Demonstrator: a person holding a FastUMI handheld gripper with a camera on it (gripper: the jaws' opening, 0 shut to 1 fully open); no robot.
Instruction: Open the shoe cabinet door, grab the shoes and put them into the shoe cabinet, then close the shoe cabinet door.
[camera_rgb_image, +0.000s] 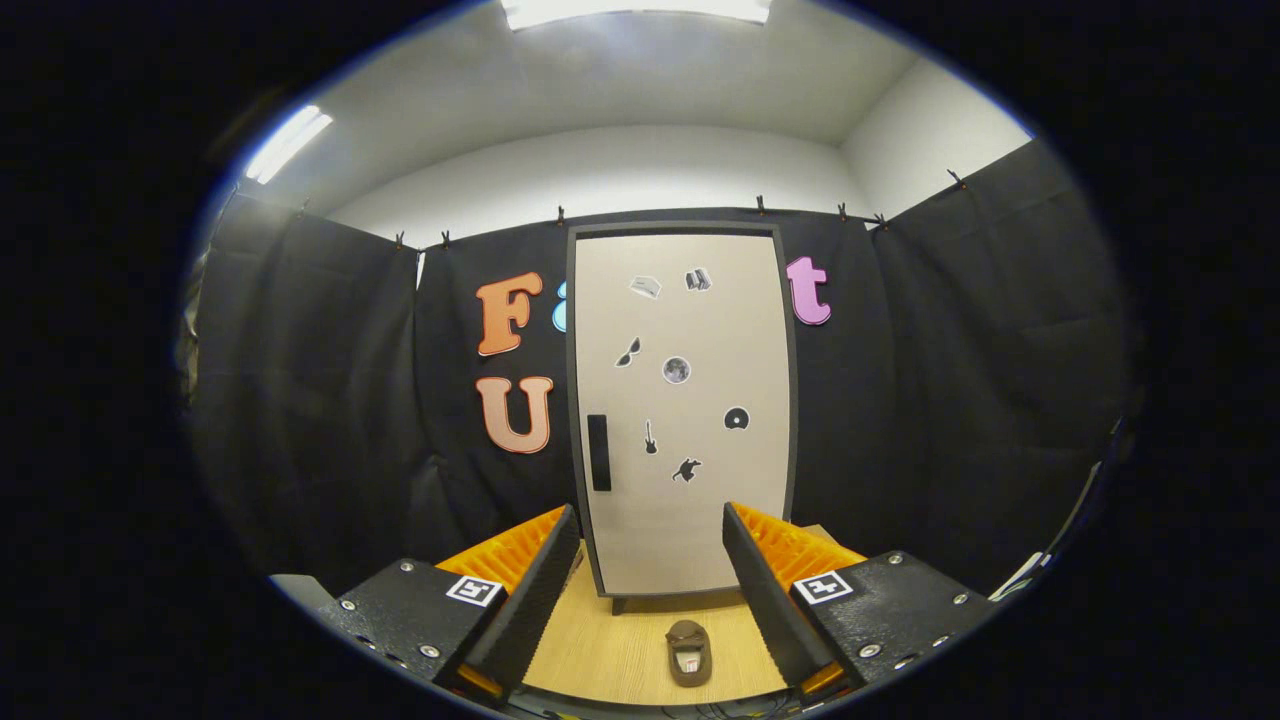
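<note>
1. Gaping wide, the gripper (650, 560) holds nothing.
2. Between its fingers lies a brown shoe (688, 652) on the wooden table (600, 660), long axis toward 12 o'clock.
3. Beyond, at 12 o'clock, the shoe cabinet door (682, 410) stands shut, its handle (598, 452) at 9 o'clock; stickers unreadable.

Cabinet door (685, 400) beyond fingers: smooth matt panel. Table (610, 650) between them: light wood grain. Shoe (689, 652): soft, matt. Wall (330, 400): matt cloth.
</note>
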